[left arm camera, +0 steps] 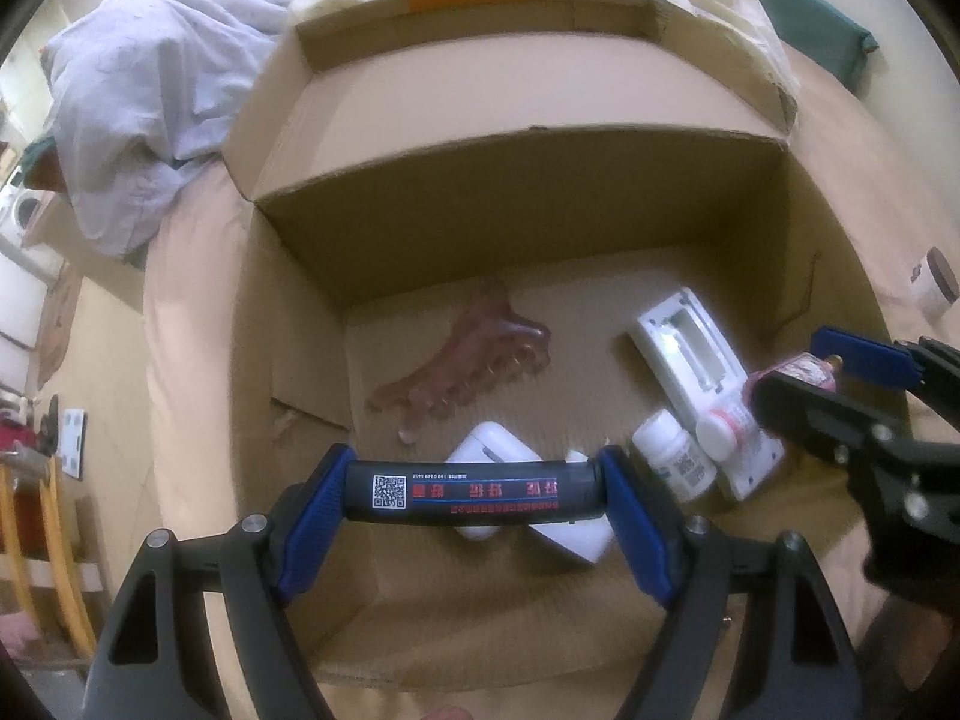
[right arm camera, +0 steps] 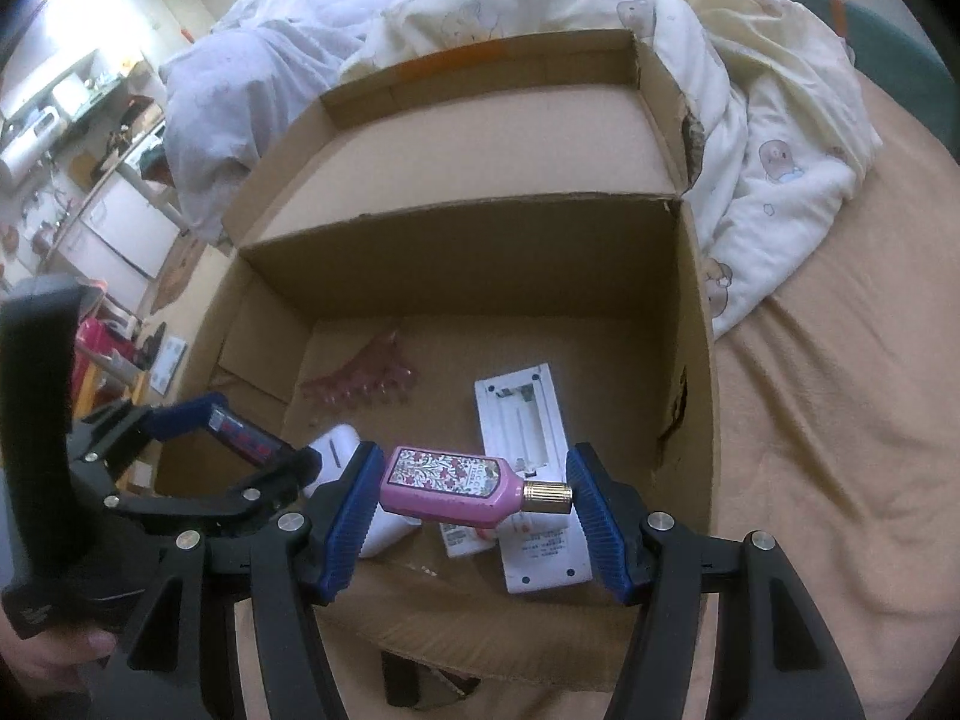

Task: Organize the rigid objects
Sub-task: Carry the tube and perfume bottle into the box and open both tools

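Observation:
My left gripper (left arm camera: 474, 495) is shut on a black tube with a QR code and red lettering (left arm camera: 468, 495), held crosswise over the open cardboard box (left arm camera: 510, 192). My right gripper (right arm camera: 474, 489) is shut on a pink floral perfume bottle with a gold cap (right arm camera: 456, 483), also above the box. On the box floor lie a pink hair claw (left arm camera: 474, 360), a long white remote-like device (left arm camera: 690, 354), small white bottles (left arm camera: 678, 456) and a white case (left arm camera: 498, 456). The right gripper (left arm camera: 798, 372) shows at the right edge of the left wrist view; the left gripper (right arm camera: 240, 438) sits at the left of the right wrist view.
The box sits on a bed with a tan sheet (right arm camera: 840, 420). Crumpled white and cream bedding (right arm camera: 750, 120) lies behind and right of the box. A small cup-like jar (left arm camera: 936, 282) stands on the sheet to the right. Room furniture shows far left.

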